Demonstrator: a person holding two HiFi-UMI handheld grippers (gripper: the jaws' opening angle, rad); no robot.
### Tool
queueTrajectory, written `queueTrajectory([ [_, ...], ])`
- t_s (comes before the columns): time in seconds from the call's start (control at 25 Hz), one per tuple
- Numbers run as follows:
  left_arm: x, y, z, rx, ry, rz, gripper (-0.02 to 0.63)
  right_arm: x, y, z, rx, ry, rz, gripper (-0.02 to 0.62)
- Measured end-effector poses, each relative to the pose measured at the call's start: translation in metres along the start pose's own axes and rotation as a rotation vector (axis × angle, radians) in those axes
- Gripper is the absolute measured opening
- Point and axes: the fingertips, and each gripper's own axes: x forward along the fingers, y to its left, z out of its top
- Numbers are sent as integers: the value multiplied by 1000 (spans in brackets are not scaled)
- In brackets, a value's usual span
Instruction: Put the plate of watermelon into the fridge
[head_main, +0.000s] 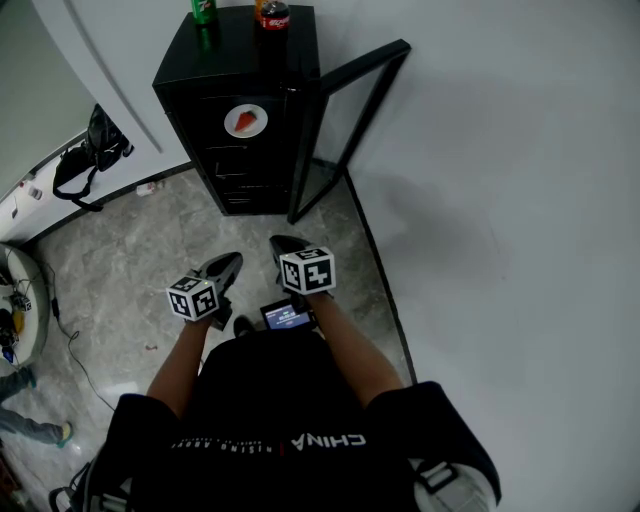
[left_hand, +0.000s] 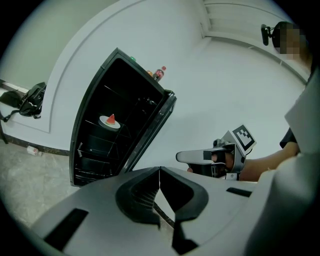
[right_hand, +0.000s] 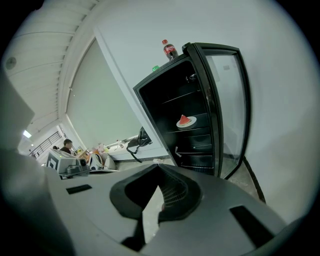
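A white plate with a red watermelon slice (head_main: 246, 121) rests on an upper shelf inside the black fridge (head_main: 200, 70), whose glass door (head_main: 355, 120) stands open to the right. The plate (left_hand: 110, 121) also shows in the left gripper view, and the plate (right_hand: 186, 121) in the right gripper view. My left gripper (head_main: 232, 260) and right gripper (head_main: 283, 243) hang side by side over the floor, well short of the fridge. Both are shut and hold nothing. My left gripper (left_hand: 159, 170) has its jaws meeting at the tip; so does my right gripper (right_hand: 159, 167).
A green bottle (head_main: 204, 10) and a cola bottle (head_main: 273, 14) stand on the fridge top. A black bag (head_main: 90, 150) hangs at the left wall. The white wall (head_main: 500, 200) runs along the right. A cluttered desk (right_hand: 85, 162) lies far left.
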Motion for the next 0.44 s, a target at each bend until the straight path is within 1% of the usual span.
queueTrajectory([
  [0.2,-1,2,-5,2,13,12,12,-2,-2,-4,10,3,-3,15],
  [0.44,-2,1,-8,-6,17,6,12,-3,-1,-7,10,6,2,15],
])
